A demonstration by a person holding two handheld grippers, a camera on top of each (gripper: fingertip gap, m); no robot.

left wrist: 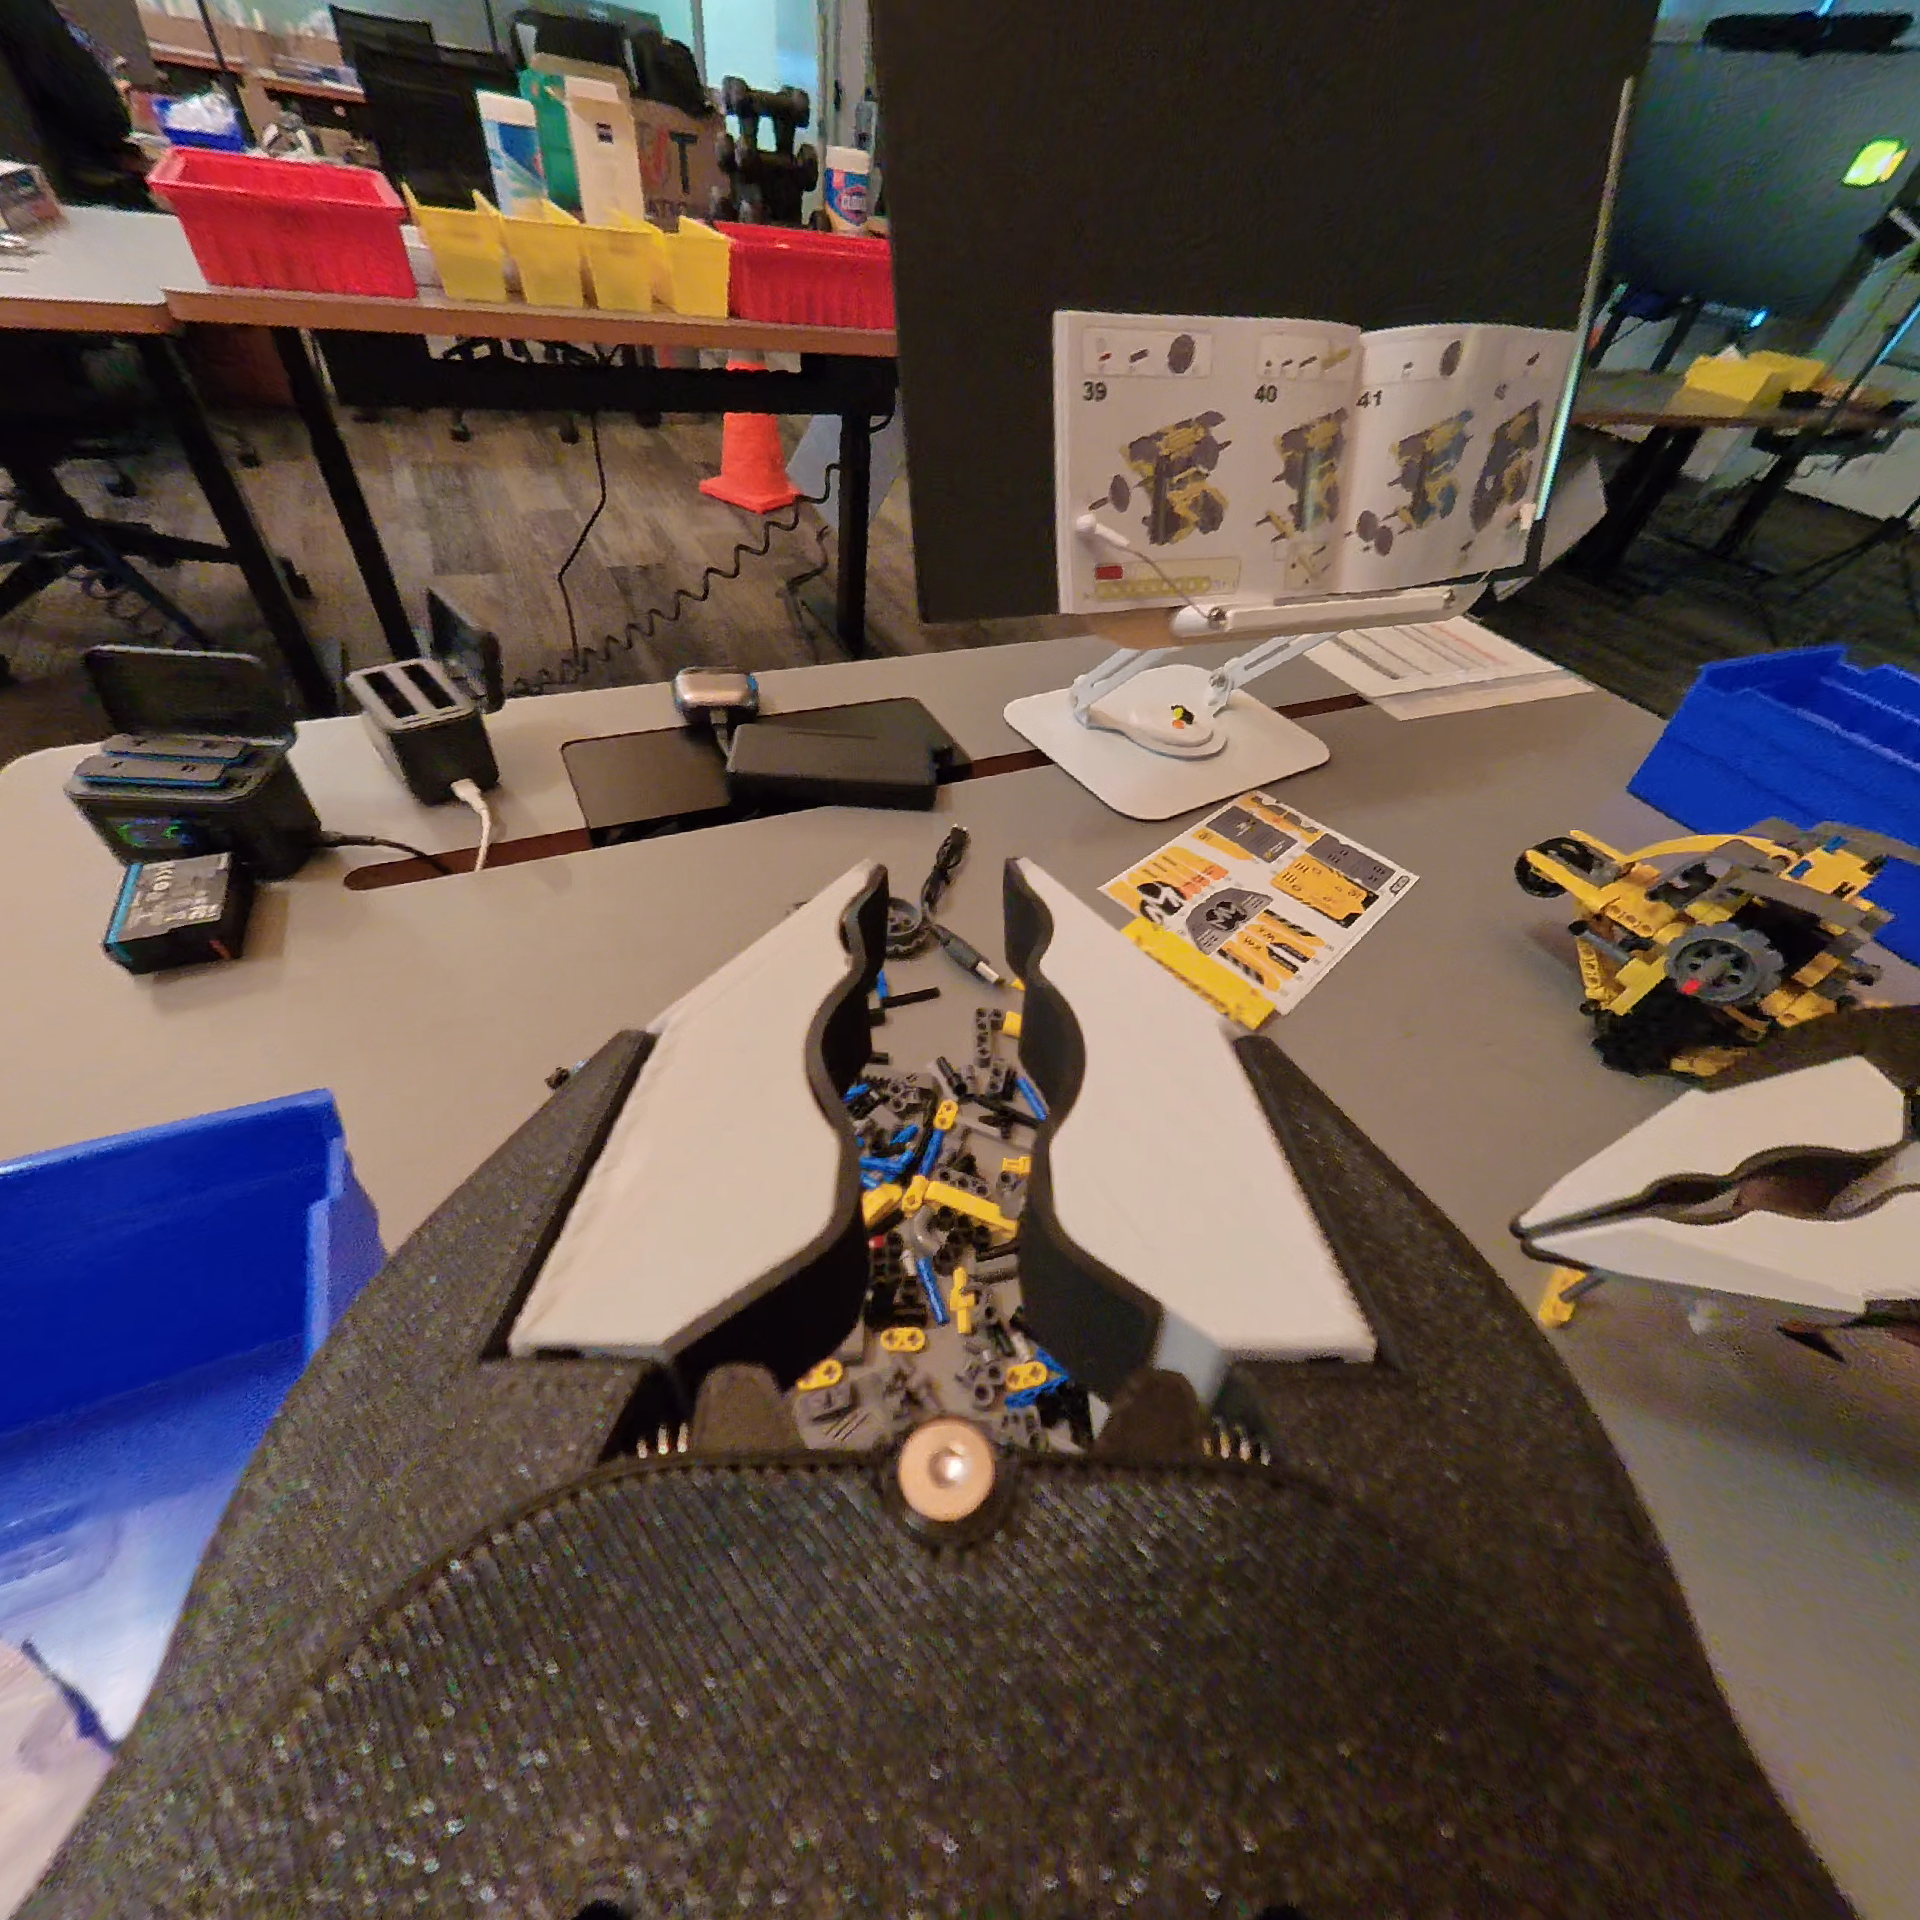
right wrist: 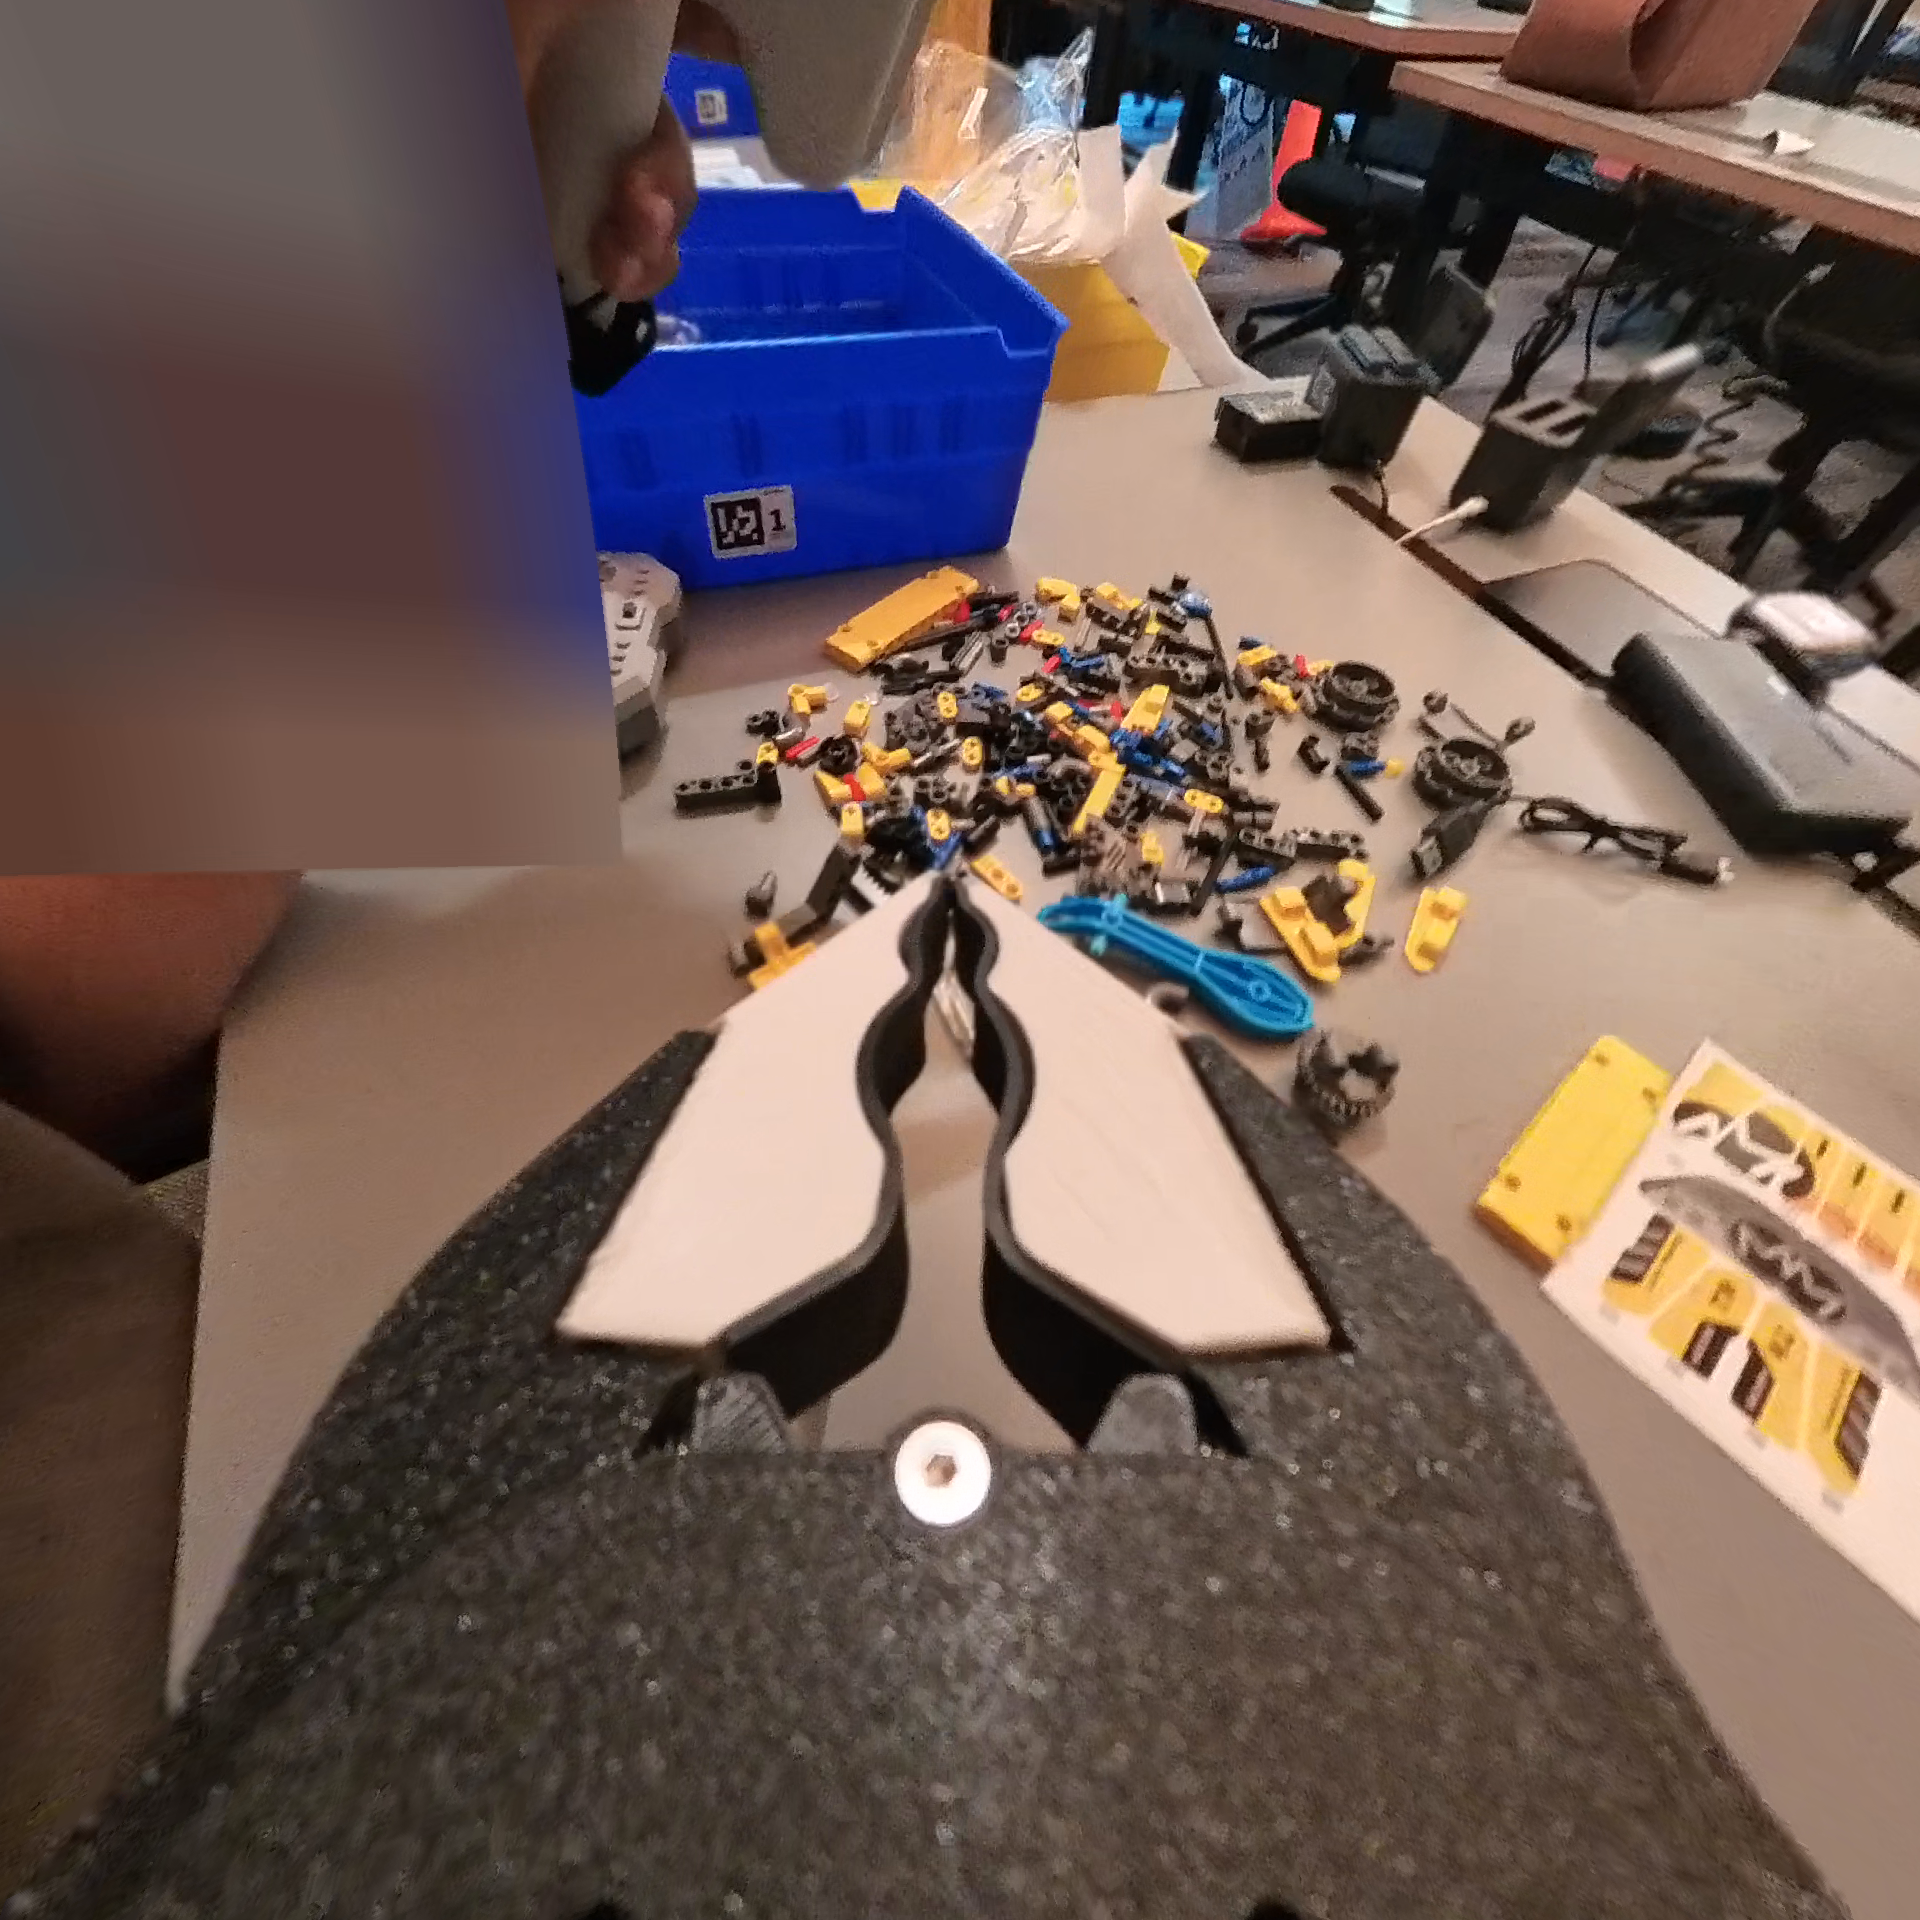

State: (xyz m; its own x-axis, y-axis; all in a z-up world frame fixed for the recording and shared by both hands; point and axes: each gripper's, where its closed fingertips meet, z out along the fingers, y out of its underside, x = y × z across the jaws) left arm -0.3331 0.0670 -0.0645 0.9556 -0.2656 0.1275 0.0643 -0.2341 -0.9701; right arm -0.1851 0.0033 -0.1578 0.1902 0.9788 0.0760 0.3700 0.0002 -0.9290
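Left gripper (left wrist: 948, 878): spread wide and holding nothing; it hangs over the pile of small parts (left wrist: 935, 1174), which shows in the gap between its fingers.
Right gripper (right wrist: 943, 883): tips pressed together at the near edge of the same pile (right wrist: 1091, 748). A thin pale sliver shows between the pads, but I cannot tell whether it is a held piece.
Where the pile lies: mid-table (left wrist: 416, 987), in a loose heap between the blue bin (right wrist: 831, 416) on the left and the sticker sheet (left wrist: 1257, 904) on the right.
How the parts likely handle: light, hard, smooth plastic. Pins and short beams are apt to skid or roll under a pad and to tangle with their neighbours. Longer beams look best taken across their narrow sides, pins across the shaft.
Larger pieces: black wheels (right wrist: 1351, 691) at the far right of the heap, a flat yellow panel (right wrist: 1569, 1153) touching the sticker sheet, and a black gear (right wrist: 1340, 1081) lying apart, near the right gripper.
In the way: a blue plastic tool (right wrist: 1174, 961) lies just right of the right gripper's tips. A black USB cable (right wrist: 1455, 831) trails along the heap's right edge and could snag.
Further right: a half-built yellow and black model (left wrist: 1704, 945), with a second blue bin (left wrist: 1797, 727) just behind it.
Far side: an open instruction booklet (left wrist: 1299, 457) propped on a white stand, and black chargers (left wrist: 426, 727) at the far left.
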